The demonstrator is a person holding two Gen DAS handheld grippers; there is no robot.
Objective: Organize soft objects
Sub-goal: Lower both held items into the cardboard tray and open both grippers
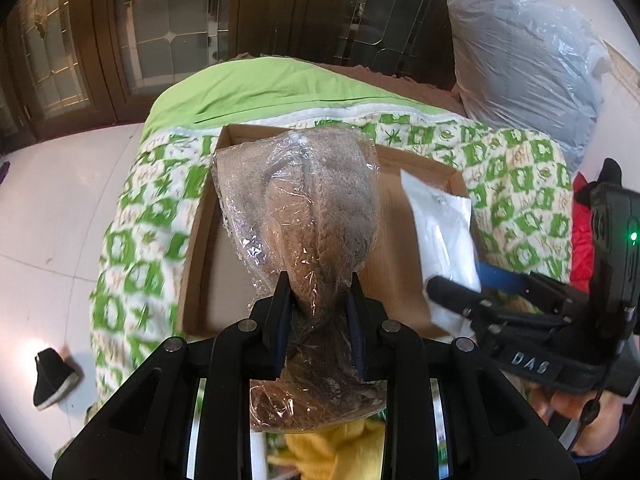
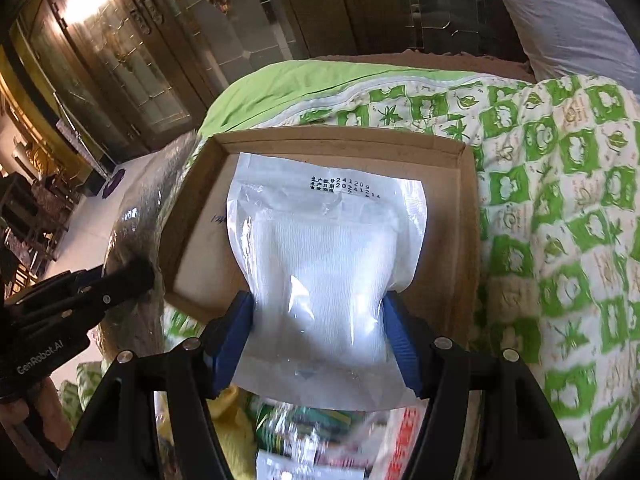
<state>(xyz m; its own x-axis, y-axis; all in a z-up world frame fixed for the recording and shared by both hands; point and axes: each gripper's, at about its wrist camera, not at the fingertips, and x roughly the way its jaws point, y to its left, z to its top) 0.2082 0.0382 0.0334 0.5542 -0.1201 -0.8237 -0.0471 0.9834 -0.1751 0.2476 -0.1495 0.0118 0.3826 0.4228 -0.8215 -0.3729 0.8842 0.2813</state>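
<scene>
Soft goods are in both grippers at once, each hanging over the shallow brown cardboard tray (image 1: 208,264) that sits on the green-and-white patterned quilt (image 1: 132,208). On the left, the left gripper (image 1: 318,292) is pinched tight on the narrow neck of a grey-brown fuzzy bundle wrapped in crinkly clear plastic film (image 1: 296,200); the bundle's long axis runs straight away from the jaws, out over the tray's left half, with its far end near the tray's back wall. To the right, the right gripper (image 2: 320,320) clamps a flat white sealed pouch with black printed date codes (image 2: 324,248) across its width, blue pads pressing on both side edges, and the pouch likewise stretches forward over the tray floor toward the far wall. From what shows, the tray holds nothing yet; its bare brown bottom is visible around both items. My guess is that the coming move is a lowering and release into the tray, the bundle going left and the pouch right, since each hand is already on its own side. Below the grippers lies a blurred heap of yellow cloth (image 1: 332,452) and printed packets (image 2: 320,436), presumably waiting their turn.
</scene>
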